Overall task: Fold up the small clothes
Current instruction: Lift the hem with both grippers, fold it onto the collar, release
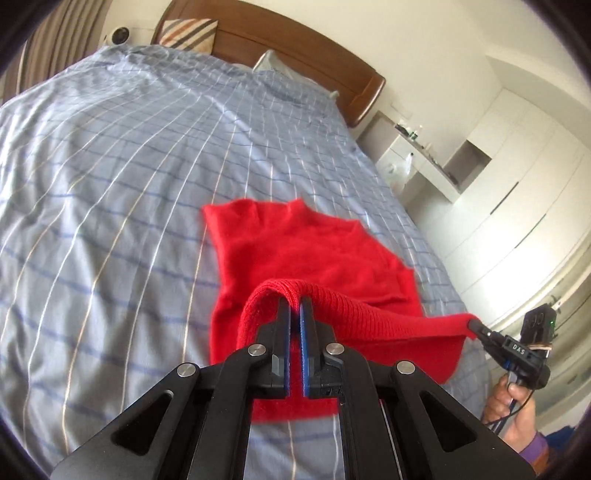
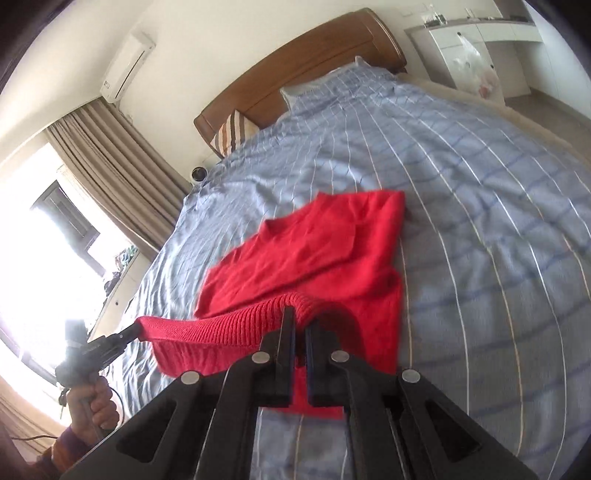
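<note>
A small red knit sweater lies on the blue checked bed, its collar end far from me. My left gripper is shut on one corner of its ribbed hem and holds it above the bed. My right gripper is shut on the other hem corner, and its tip shows in the left wrist view. The hem band hangs stretched between both grippers. The left gripper also shows in the right wrist view. The far part of the sweater rests on the bed.
A wooden headboard with a striped pillow stands at the far end. White cupboards and a shelf stand to the right of the bed. A window with curtains is on the other side.
</note>
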`<state>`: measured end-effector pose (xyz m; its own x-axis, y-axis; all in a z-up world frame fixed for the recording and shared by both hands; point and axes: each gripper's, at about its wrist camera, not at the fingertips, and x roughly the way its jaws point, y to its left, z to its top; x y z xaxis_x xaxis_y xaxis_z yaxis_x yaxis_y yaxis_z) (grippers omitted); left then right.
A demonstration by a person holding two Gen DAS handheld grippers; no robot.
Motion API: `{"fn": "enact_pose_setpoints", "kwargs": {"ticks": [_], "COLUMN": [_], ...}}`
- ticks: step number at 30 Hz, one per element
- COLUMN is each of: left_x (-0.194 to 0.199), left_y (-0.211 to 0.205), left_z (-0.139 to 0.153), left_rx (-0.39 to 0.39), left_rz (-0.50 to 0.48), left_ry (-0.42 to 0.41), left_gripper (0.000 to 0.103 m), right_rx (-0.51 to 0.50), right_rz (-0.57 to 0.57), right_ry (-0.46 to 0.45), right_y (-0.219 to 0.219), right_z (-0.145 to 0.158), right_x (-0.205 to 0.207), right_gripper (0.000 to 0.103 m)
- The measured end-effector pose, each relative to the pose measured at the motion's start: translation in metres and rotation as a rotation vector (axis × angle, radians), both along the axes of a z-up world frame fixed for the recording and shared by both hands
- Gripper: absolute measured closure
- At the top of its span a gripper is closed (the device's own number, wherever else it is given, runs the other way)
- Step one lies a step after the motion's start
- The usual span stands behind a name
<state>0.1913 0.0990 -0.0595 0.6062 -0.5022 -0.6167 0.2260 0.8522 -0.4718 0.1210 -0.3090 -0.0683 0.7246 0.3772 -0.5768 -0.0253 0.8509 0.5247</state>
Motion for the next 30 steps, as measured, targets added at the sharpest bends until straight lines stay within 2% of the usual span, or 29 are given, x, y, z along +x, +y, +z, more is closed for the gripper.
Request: {"fn": "enact_pose_setpoints", "kwargs": {"ticks": [6, 9, 11, 12, 13, 14, 15, 16, 17, 19, 23, 24, 26, 28, 30], "left_x": [0.109, 0.136, 0.151, 0.156, 0.162, 0.165, 0.164, 0.162, 0.159, 0.149, 0.109, 0.096, 0.063, 0.025, -0.01], "left_y": [-0.029, -0.038, -0.043, -0.043, -0.043, -0.04, -0.037, -0.032, -0.029, -0.024, -0.023, -0.024, -0.025, -0.026, -0.028], "left_z": [-0.02, -0.028, -0.032, -0.034, -0.037, -0.038, -0.036, -0.033, -0.029, -0.023, -0.013, -0.011, -0.009, -0.011, -0.017], "left_rx": [0.12, 0.177, 0.221, 0.252, 0.269, 0.275, 0.271, 0.26, 0.244, 0.234, 0.261, 0.266, 0.28, 0.295, 0.319], "left_rz": [0.051, 0.069, 0.093, 0.118, 0.137, 0.159, 0.183, 0.204, 0.207, 0.201, 0.158, 0.138, 0.106, 0.08, 0.057], "left_ry": [0.051, 0.062, 0.054, 0.063, 0.078, 0.088, 0.08, 0.066, 0.054, 0.033, -0.001, -0.012, -0.039, -0.067, -0.086], "left_gripper": [0.101, 0.1, 0.096, 0.086, 0.062, 0.049, 0.035, 0.031, 0.029, 0.024, 0.021, 0.02, 0.014, 0.008, 0.007], "right_rx": [-0.017, -0.024, -0.027, -0.033, -0.041, -0.044, -0.036, -0.033, -0.034, -0.047, -0.128, -0.145, -0.177, -0.222, -0.258], "right_rz": [-0.048, -0.082, -0.088, -0.092, -0.101, -0.116, -0.127, -0.142, -0.159, -0.171, -0.148, -0.14, -0.121, -0.104, -0.082], "right_ry": [0.067, 0.114, 0.141, 0.157, 0.167, 0.17, 0.17, 0.159, 0.143, 0.114, 0.07, 0.061, 0.033, 0.012, -0.001], "right_y": [-0.013, -0.021, -0.024, -0.023, -0.022, -0.023, -0.025, -0.026, -0.028, -0.031, -0.027, -0.024, -0.015, -0.003, 0.01], "right_z": [-0.019, -0.032, -0.042, -0.047, -0.051, -0.054, -0.055, -0.054, -0.051, -0.044, -0.027, -0.024, -0.019, -0.017, -0.02], "right_x": [0.128, 0.163, 0.18, 0.188, 0.193, 0.195, 0.196, 0.194, 0.189, 0.179, 0.152, 0.139, 0.11, 0.075, 0.04], "right_gripper": [0.099, 0.099, 0.099, 0.098, 0.095, 0.086, 0.078, 0.065, 0.061, 0.059, 0.056, 0.055, 0.043, 0.039, 0.038]}}
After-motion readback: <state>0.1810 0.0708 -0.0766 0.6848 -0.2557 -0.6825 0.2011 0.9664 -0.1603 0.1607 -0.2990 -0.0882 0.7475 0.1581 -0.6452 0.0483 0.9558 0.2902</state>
